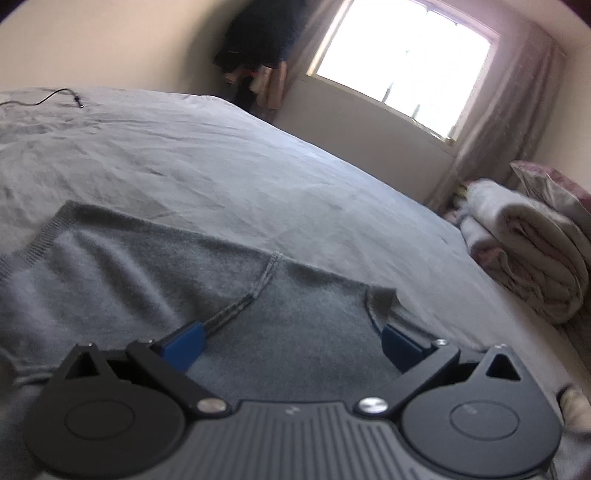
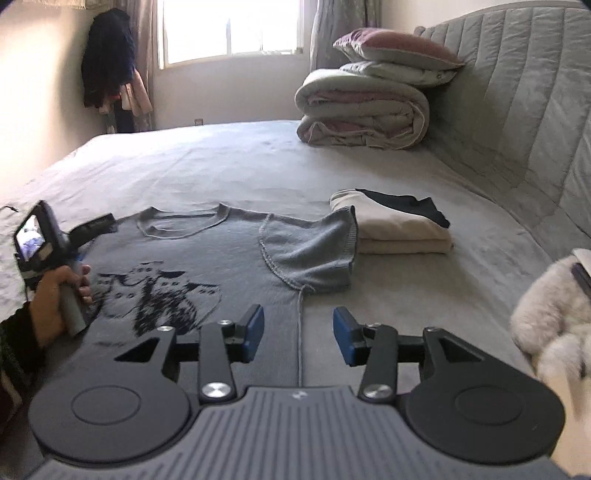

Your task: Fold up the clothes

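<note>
Grey sweater lies flat under both spread-jawed grippers, left and right

The left wrist camera sits low over the bed, right above the sweater, tilted, looking across the sheet toward the far window; its own tool fills the near edge with fingers spread wide. The right wrist camera rides higher and farther back, level, facing the same window with the headboard at right; its tool is spread at the near edge, over the sweater's right side. Both views share the sweater, bed, window, dark hanging clothes in the far left corner, and folded duvet. The right view also catches the left tool in a hand at near left.
</note>
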Tool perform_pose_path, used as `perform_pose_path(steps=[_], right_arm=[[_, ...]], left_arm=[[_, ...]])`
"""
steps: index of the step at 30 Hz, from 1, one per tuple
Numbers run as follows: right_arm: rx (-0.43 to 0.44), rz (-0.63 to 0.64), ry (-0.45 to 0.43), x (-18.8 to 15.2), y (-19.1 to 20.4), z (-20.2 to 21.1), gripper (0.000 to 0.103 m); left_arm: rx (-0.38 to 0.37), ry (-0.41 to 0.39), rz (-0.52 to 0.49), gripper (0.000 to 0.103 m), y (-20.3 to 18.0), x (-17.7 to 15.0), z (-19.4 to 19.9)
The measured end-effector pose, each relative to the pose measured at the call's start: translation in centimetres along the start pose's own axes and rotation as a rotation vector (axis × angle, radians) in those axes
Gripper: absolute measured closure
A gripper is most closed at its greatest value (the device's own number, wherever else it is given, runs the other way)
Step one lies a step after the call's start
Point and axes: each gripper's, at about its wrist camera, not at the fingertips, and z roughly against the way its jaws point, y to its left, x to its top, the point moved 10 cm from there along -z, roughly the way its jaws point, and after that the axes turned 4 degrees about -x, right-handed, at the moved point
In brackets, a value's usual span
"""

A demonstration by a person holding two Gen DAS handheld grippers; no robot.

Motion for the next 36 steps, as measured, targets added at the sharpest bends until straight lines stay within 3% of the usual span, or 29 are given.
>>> perform_pose_path(steps=[8,16,20,23,27,36], right_arm=[[0.082,-0.022,-0.024,-3.3,1.7,4.9,0.053],[0.148,-0.053,0.047,-9.0,4.6,5.6,0.053],[0.143,-0.048,0.065,-9.8,5.1,5.7,0.053],[0.146,-0.068,0.076,-9.3,5.2,5.4,0.052],[0.15,-0.081,0.076,-8.0,5.4,4.6,0.042],[0.133,-0.158,0.06,-2.5,3.6,-1.0,0.032]], left_arm=[[0.026,0.026,-0.102,0.001,4.0,-3.2,9.2],[0.026,0.048,-0.104,0.001,9.0,-4.8,16.0],[0.043,0.104,-0.215,0.001,9.3,-6.2,17.7],[0.1,0.196,-0.365,0.001,8.8,-7.4,18.0],[0.179,0.261,-0.487,0.001,7.4,-7.1,18.9],[-0.028,0.237,-0.429,0.001,0.1,-5.9,19.1]])
